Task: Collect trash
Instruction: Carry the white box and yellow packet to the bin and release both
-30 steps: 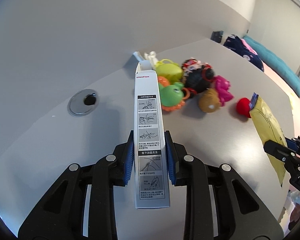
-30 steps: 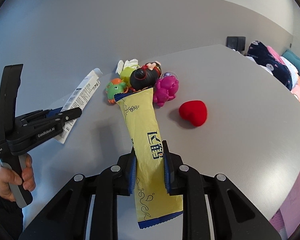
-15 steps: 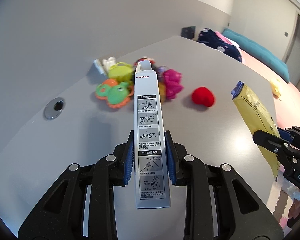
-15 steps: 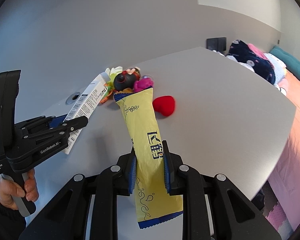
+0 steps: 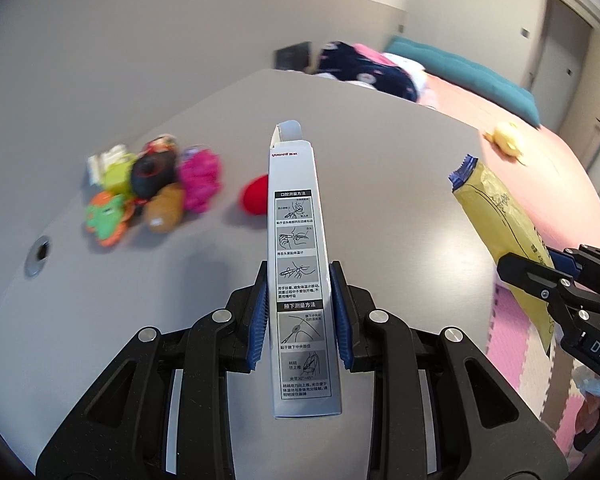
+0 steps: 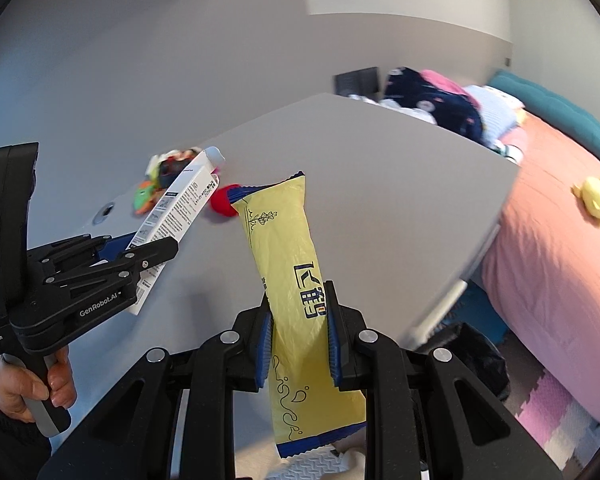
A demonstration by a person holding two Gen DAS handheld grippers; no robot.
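Observation:
My left gripper (image 5: 299, 280) is shut on a long white carton (image 5: 299, 264) printed with instruction drawings, held above the grey table (image 5: 380, 168). The same carton (image 6: 176, 216) and the left gripper (image 6: 152, 246) show at the left of the right wrist view, with a hand (image 6: 32, 384) on the handle. My right gripper (image 6: 299, 300) is shut on a yellow snack wrapper (image 6: 288, 264) with blue ends, lifted off the table (image 6: 380, 184). That wrapper (image 5: 500, 220) and the right gripper (image 5: 528, 272) appear at the right edge of the left wrist view.
A cluster of small toys (image 5: 152, 188) and a red heart-shaped toy (image 5: 254, 200) lie on the table's far left. A cable hole (image 5: 38, 254) sits near the left edge. Beyond the table's right edge are a pink bed (image 6: 560, 248), pink floor mats (image 5: 516, 344) and a dark bin-like shape (image 6: 468, 356).
Both grippers have swung to the right with their items still held. The toys have slid to the left in both views, and the table's right edge, the bed and the floor have come into sight.

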